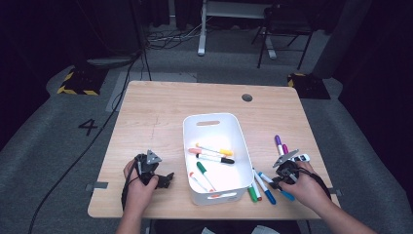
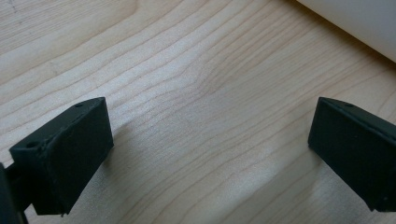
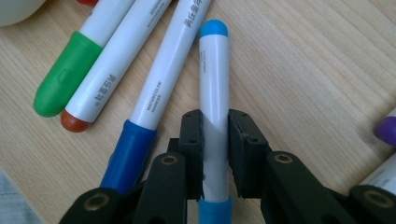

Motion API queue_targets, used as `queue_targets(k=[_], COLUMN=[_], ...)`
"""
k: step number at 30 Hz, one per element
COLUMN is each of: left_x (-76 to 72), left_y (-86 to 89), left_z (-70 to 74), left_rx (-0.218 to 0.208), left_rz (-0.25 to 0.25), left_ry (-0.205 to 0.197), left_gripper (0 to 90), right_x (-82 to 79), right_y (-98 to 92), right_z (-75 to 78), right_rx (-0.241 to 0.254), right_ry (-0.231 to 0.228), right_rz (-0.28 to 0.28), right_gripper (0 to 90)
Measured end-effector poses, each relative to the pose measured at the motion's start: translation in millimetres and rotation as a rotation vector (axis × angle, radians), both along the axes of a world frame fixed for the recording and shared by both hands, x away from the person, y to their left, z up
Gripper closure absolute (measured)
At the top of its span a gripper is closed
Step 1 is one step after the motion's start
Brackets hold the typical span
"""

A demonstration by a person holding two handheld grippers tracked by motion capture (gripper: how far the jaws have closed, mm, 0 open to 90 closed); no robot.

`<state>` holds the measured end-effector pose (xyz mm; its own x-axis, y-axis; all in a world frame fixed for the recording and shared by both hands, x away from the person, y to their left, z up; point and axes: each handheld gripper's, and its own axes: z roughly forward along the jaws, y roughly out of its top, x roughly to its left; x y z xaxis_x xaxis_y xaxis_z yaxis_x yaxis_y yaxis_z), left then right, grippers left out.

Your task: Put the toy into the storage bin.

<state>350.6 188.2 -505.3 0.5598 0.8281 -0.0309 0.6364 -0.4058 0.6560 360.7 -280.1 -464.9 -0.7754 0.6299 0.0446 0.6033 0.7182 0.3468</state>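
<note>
Light-blue caps mark both ends of the white marker pen that the right gripper has its jaws clamped on, at the middle of the barrel, probably so that the pen stays balanced when lifted. This pen lies on the pale wooden worktop, right of the white plastic bin, just beside a dark-blue-capped marker, a red-tipped marker and a green-capped marker. Several markers already lie in the bin, so I judge the loose ones are being collected there. The left gripper rests near the bin with its jaws wide apart and nothing between them. The purple marker is cut off at the edge of the right gripper view, and the printed text on the barrels is mostly hard to read.
</note>
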Motion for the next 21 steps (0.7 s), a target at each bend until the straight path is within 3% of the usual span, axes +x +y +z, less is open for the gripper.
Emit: queue_targets(k=[9, 21], left_x=[0.0, 0.0], left_y=[0.0, 0.0], left_z=[0.0, 0.0], left_rx=[0.0, 0.0], left_rz=[0.0, 0.0], left_ry=[0.0, 0.0], left_gripper=[0.1, 0.1], right_x=[0.9, 0.1], right_y=[-5.1, -6.5], right_z=[3.0, 37.1], right_rx=[0.042, 0.123], right_ry=[0.014, -0.031], right_rz=[-0.016, -0.007], right_gripper=[76.8, 76.9])
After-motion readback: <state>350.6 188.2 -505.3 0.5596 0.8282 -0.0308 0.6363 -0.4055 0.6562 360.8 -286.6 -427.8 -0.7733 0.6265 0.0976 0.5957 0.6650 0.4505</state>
